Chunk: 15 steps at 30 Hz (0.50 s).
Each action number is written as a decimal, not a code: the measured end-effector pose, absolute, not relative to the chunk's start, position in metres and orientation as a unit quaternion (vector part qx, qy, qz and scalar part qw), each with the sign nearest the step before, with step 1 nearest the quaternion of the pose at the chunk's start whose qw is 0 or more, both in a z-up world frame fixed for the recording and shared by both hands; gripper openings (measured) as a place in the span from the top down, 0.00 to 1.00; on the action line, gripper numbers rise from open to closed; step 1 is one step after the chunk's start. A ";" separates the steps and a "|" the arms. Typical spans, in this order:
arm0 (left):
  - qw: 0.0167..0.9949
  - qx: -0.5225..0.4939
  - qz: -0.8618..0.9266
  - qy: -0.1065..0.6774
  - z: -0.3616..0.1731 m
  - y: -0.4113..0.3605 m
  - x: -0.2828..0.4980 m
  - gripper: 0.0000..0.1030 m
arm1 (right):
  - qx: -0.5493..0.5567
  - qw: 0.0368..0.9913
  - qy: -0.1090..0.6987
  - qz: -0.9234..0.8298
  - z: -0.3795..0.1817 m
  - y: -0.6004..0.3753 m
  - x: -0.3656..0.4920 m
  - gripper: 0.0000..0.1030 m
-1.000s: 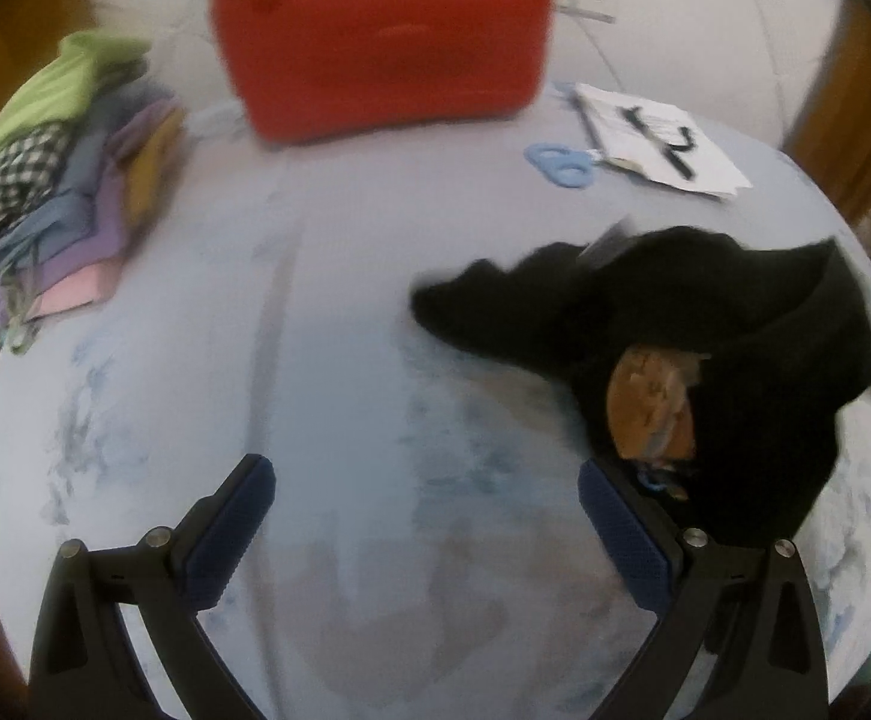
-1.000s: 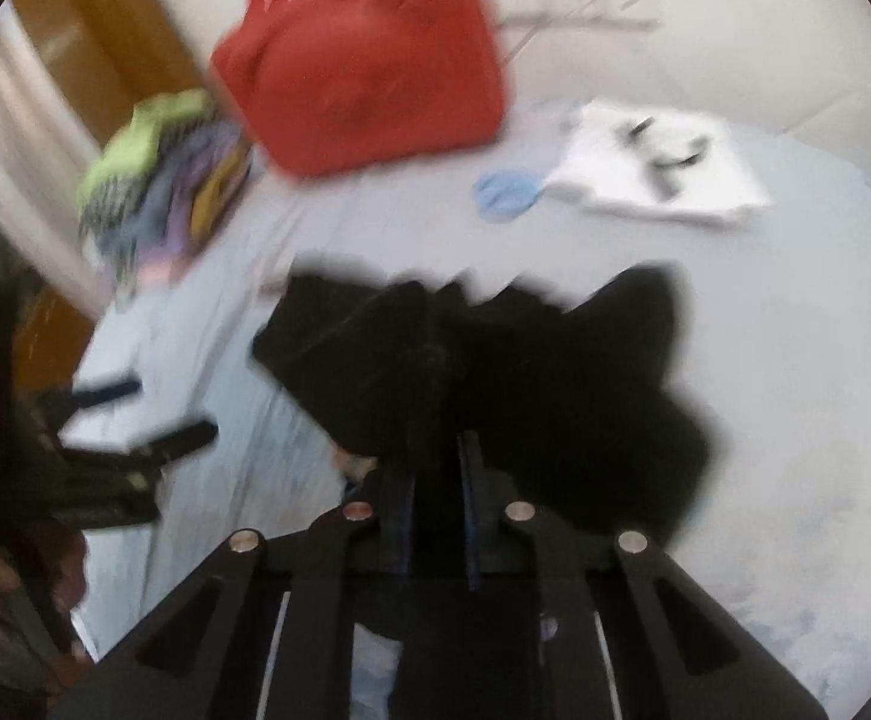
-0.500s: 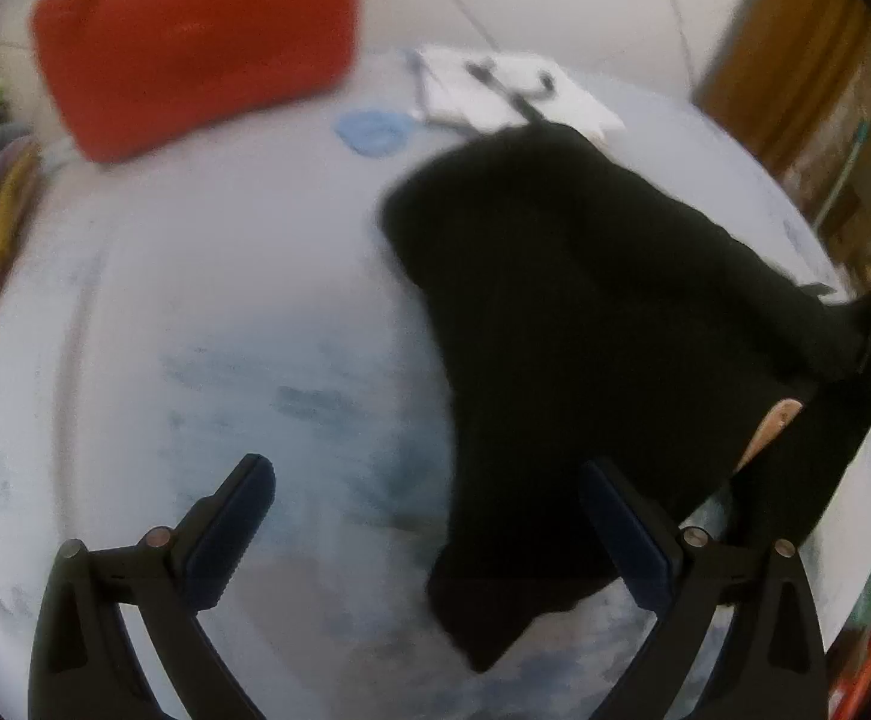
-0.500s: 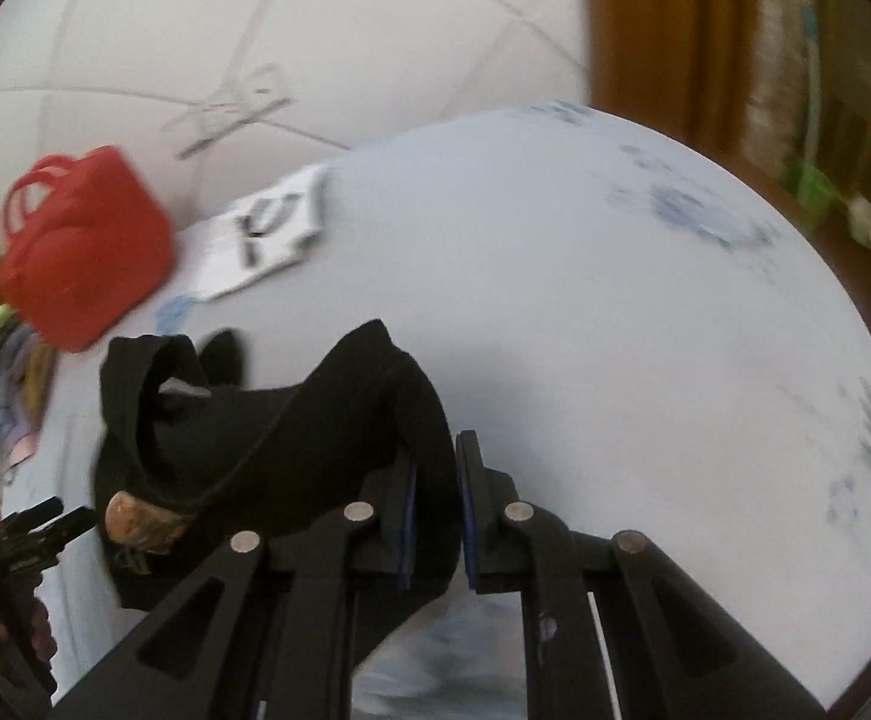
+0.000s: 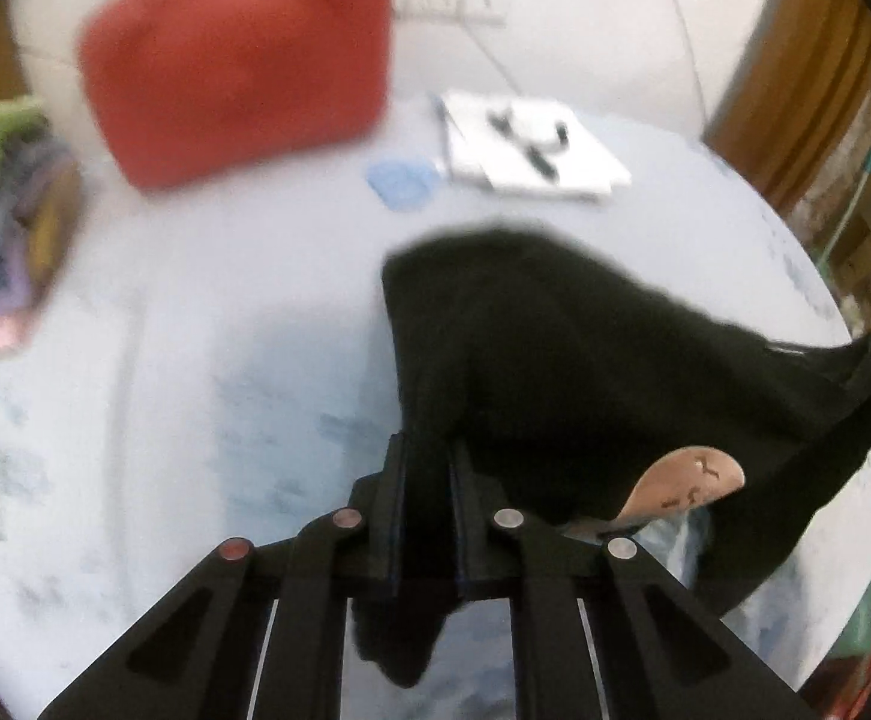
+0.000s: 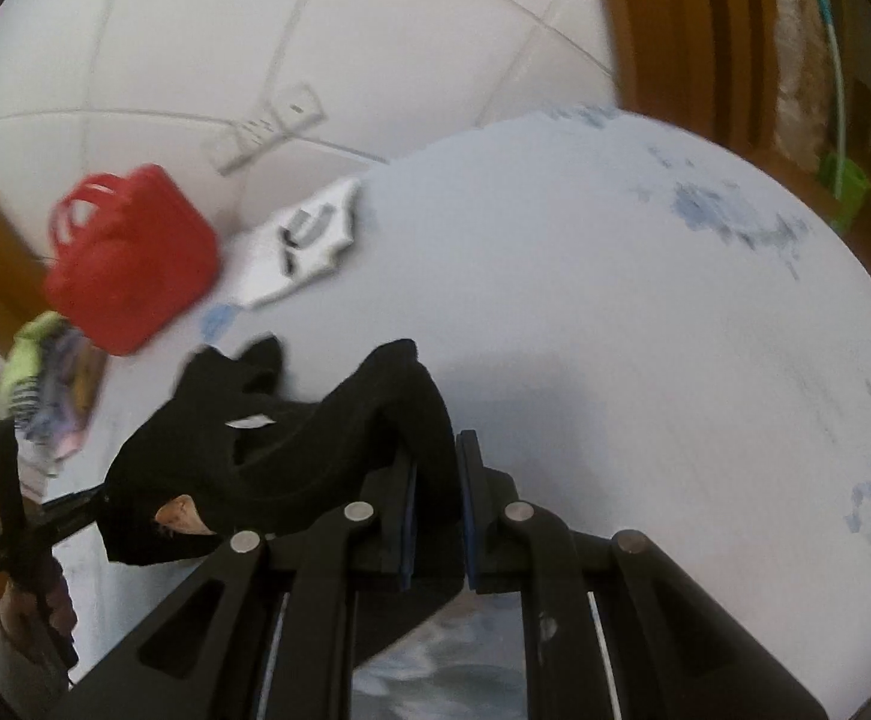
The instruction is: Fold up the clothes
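A black garment (image 5: 555,354) with a tan printed patch (image 5: 684,483) hangs stretched between both grippers over the pale blue table (image 5: 207,360). My left gripper (image 5: 426,462) is shut on one edge of it, cloth hanging below the jaws. My right gripper (image 6: 435,462) is shut on another edge of the same garment (image 6: 255,456). In the right wrist view the left gripper (image 6: 84,501) shows at the far left, holding the other end. Part of the garment lies on the table.
A red bag (image 5: 237,60) stands at the back of the table. A pile of folded coloured clothes (image 5: 3,228) lies at the left. White papers with black items (image 5: 525,150) and a blue object (image 5: 402,183) lie behind the garment. Wooden furniture (image 6: 705,30) stands at the right.
My left gripper was open and empty; now it is shut on the black garment's edge. The right gripper stays shut on the garment, which is lifted and spread between the two.
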<state>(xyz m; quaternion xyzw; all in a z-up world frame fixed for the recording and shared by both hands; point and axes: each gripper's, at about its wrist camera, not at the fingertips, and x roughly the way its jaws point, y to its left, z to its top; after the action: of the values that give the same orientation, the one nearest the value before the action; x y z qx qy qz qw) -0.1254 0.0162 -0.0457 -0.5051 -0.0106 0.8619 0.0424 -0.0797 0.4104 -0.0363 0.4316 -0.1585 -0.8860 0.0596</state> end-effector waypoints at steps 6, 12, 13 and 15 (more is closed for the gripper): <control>0.022 -0.447 0.894 0.010 0.049 -0.028 -0.096 0.89 | 0.385 0.141 -0.184 -0.893 0.019 0.386 -0.040 0.89; 0.057 -0.484 0.873 -0.004 0.029 -0.030 -0.105 0.18 | 0.408 0.103 -0.194 -0.886 0.012 0.399 -0.019 0.89; 0.058 -0.491 0.869 -0.005 0.020 -0.029 -0.103 0.18 | 0.424 0.082 -0.192 -0.881 0.003 0.405 -0.019 0.89; 0.053 -0.508 0.860 -0.003 0.000 -0.029 -0.097 0.18 | 0.464 0.036 -0.177 -0.867 -0.019 0.416 -0.018 0.88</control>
<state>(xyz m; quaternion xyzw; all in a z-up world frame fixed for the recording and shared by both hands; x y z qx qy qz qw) -0.0967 -0.0294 0.0003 -0.5079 -0.0030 0.8598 0.0531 -0.0181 0.4160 -0.0194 0.4636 -0.1770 -0.8675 0.0356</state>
